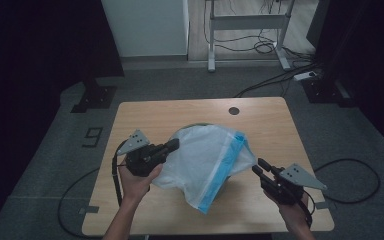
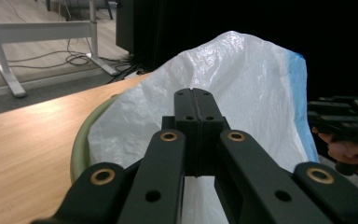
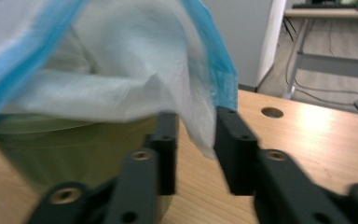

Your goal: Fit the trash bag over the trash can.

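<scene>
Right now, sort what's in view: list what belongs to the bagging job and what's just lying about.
In the job:
- white bag with blue edge, draped over the bin
- green bin under it
- left gripper, shut on the bag
- right gripper, jaws apart, bag corner between them

Lying about:
- table, only bearing the work
- desk frame behind
- floor cables
- power strip

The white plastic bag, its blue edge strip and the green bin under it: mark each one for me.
white plastic bag (image 1: pixel 200 152), high view, middle of the crinkled white panel.
blue edge strip (image 1: pixel 223 170), high view, midway along the band.
green bin (image 3: pixel 74 140), right gripper view, bare side wall below the bag.
</scene>
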Action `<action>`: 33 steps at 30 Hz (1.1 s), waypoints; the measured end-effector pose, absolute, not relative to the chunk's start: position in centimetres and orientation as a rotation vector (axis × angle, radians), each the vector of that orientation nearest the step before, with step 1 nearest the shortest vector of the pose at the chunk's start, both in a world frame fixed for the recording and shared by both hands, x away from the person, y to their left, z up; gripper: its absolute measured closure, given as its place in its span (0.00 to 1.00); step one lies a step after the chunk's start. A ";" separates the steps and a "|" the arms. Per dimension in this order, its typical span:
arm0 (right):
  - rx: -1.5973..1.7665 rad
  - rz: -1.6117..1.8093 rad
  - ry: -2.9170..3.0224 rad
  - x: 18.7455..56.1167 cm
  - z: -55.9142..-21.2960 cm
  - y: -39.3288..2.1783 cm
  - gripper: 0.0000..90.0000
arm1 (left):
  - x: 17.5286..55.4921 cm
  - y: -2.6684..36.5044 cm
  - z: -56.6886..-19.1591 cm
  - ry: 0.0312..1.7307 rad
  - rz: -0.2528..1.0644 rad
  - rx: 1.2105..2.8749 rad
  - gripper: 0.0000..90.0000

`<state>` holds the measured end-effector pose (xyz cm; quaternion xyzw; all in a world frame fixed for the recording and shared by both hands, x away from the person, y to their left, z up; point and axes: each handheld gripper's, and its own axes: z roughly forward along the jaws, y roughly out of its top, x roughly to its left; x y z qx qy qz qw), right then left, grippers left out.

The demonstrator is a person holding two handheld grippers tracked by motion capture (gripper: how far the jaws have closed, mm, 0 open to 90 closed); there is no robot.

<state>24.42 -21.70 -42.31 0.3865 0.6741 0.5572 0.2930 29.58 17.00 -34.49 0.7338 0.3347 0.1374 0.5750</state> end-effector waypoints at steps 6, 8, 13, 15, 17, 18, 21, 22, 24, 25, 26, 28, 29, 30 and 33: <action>0.919 1.572 1.826 21.8 -41.1 -21.3 0.63 | 29.7 16.8 -34.9 0.794 0.312 1.715 1.00; 0.880 1.589 1.833 21.5 -40.6 -20.8 0.63 | 29.7 16.8 -34.9 0.795 0.308 1.714 1.00; 0.855 1.596 1.850 22.5 -39.7 -19.4 0.63 | 29.7 17.0 -35.0 0.802 0.303 1.708 1.00; 0.861 1.594 1.855 23.2 -39.6 -18.7 0.63 | 29.7 17.0 -35.0 0.802 0.304 1.706 1.00; 0.877 1.585 1.855 24.0 -39.5 -18.1 0.63 | 29.7 17.2 -35.0 0.800 0.303 1.703 1.00; 0.888 1.583 1.855 24.3 -39.6 -17.9 0.63 | 29.7 17.2 -35.0 0.801 0.302 1.701 1.00; 0.923 1.599 1.853 25.1 -39.6 -17.5 0.63 | 29.7 17.3 -35.0 0.800 0.301 1.698 1.00; 0.928 1.598 1.850 25.3 -39.7 -17.4 0.64 | 29.7 17.3 -35.0 0.800 0.301 1.697 1.00; 0.940 1.600 1.847 25.5 -39.7 -17.2 0.64 | 29.6 17.4 -35.0 0.801 0.300 1.694 1.00; 0.941 1.588 1.846 25.5 -39.7 -17.1 0.65 | 29.6 17.4 -35.0 0.801 0.300 1.693 1.00; 0.947 1.582 1.848 25.6 -39.7 -17.0 0.65 | 29.6 17.4 -35.0 0.801 0.298 1.691 1.00; 0.953 1.574 1.852 25.7 -39.8 -16.9 0.65 | 29.7 17.4 -35.0 0.801 0.294 1.690 1.00; 0.960 1.568 1.853 25.8 -39.8 -16.8 0.65 | 29.7 17.4 -35.0 0.801 0.294 1.690 1.00; 0.964 1.562 1.855 25.9 -39.9 -16.8 0.65 | 29.7 17.4 -35.1 0.801 0.294 1.690 1.00; 0.972 1.562 1.853 26.0 -40.0 -16.8 0.65 | 29.8 17.5 -35.1 0.802 0.287 1.687 1.00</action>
